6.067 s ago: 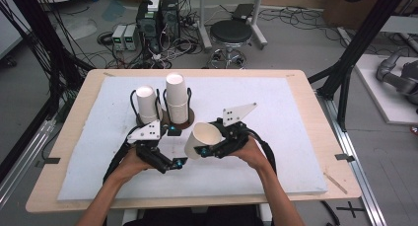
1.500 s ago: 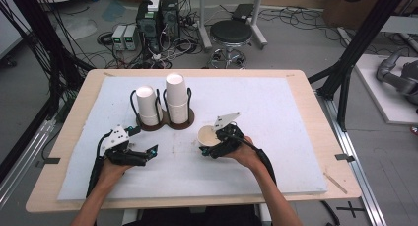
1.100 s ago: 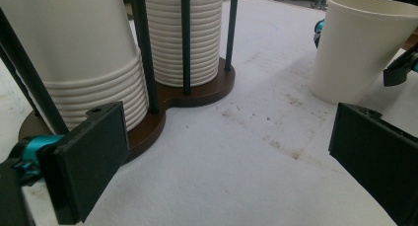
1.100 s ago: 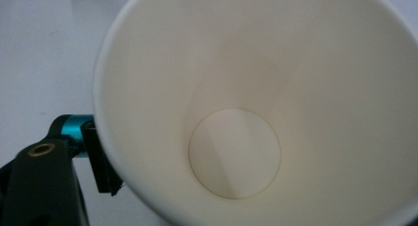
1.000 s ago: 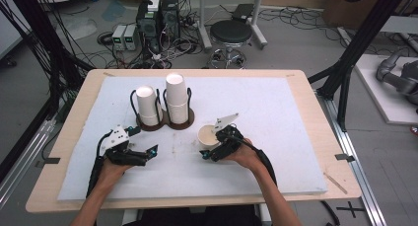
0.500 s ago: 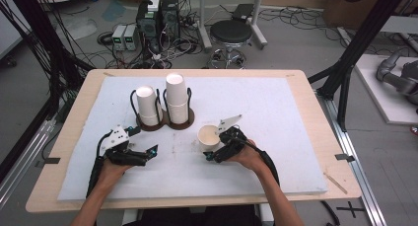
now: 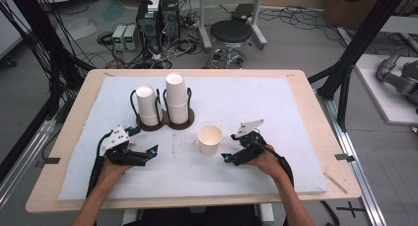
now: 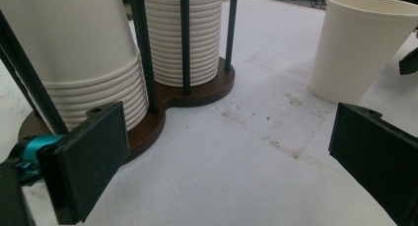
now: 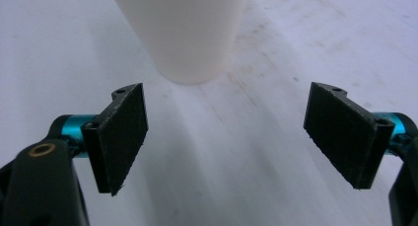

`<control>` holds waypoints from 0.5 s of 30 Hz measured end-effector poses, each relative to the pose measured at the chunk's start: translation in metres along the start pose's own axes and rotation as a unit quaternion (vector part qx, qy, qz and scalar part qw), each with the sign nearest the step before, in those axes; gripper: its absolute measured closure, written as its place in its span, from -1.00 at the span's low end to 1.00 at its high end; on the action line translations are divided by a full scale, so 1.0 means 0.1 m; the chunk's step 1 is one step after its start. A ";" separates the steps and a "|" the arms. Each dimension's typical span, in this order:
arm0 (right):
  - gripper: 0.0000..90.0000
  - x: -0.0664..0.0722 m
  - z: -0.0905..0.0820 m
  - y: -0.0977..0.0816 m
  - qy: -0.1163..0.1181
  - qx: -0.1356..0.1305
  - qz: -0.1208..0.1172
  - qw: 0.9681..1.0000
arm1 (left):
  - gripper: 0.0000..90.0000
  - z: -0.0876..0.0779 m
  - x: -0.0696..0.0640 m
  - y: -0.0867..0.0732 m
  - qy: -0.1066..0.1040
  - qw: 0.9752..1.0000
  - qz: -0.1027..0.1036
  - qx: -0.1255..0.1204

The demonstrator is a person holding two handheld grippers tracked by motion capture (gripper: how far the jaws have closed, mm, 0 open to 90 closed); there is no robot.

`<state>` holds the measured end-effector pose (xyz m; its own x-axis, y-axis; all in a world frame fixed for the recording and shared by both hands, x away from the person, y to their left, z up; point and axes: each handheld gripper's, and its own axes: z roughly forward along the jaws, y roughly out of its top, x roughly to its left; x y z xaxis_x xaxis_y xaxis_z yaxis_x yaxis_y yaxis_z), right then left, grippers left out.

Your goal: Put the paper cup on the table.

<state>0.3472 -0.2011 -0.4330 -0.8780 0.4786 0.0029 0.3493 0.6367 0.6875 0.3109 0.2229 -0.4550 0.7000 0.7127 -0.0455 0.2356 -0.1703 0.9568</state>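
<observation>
A single white paper cup (image 7: 209,139) stands upright on the white mat, mouth up. My right gripper (image 7: 226,158) lies just to its right, open, jaws wide apart with nothing between them; the cup (image 9: 182,31) stands just beyond the tips. My left gripper (image 7: 152,151) rests at the left, open, pointing toward the cup (image 8: 362,46). Behind it stands a brown cup holder (image 7: 165,121) with black rods, carrying two stacks of white cups (image 7: 147,105) (image 7: 177,97); the stacks (image 8: 74,53) loom close in the left gripper view.
The white mat (image 7: 276,102) covers most of the wooden table (image 7: 315,117). Beyond the table's far edge are a stool (image 7: 231,33), electronics boxes (image 7: 157,16) and cables on the floor. Black frame posts (image 7: 355,48) rise at both sides.
My right gripper has drawn back to the right, away from the cup, which stays standing on the mat. The left hand has kept still.
</observation>
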 end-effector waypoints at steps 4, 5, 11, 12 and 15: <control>-0.61 -0.06 -0.10 -0.12 -0.012 -0.015 0.013 1.000 | -0.96 0.00 0.00 0.00 0.001 1.000 -0.004 -0.001; -0.61 -0.07 -0.12 -0.15 -0.015 -0.025 0.016 0.999 | -0.96 0.00 0.01 0.00 0.001 1.000 -0.003 -0.002; -0.61 -0.15 -0.27 -0.28 -0.030 -0.069 0.047 0.996 | -0.96 0.00 0.00 0.00 0.001 1.000 -0.003 0.000; -0.61 -0.15 -0.29 -0.29 -0.037 -0.074 0.049 0.995 | -0.96 0.00 0.00 0.00 0.001 1.000 -0.003 0.000; -0.61 -0.15 -0.35 -0.32 -0.051 -0.094 0.065 0.992 | -0.96 0.00 0.00 0.00 0.002 1.000 -0.004 0.000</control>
<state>0.3376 -0.2498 -0.4296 -0.7883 0.6144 0.0330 0.3817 0.4463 0.8094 0.3110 0.2231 -0.4552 0.6962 0.7160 -0.0514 0.2404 -0.1650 0.9566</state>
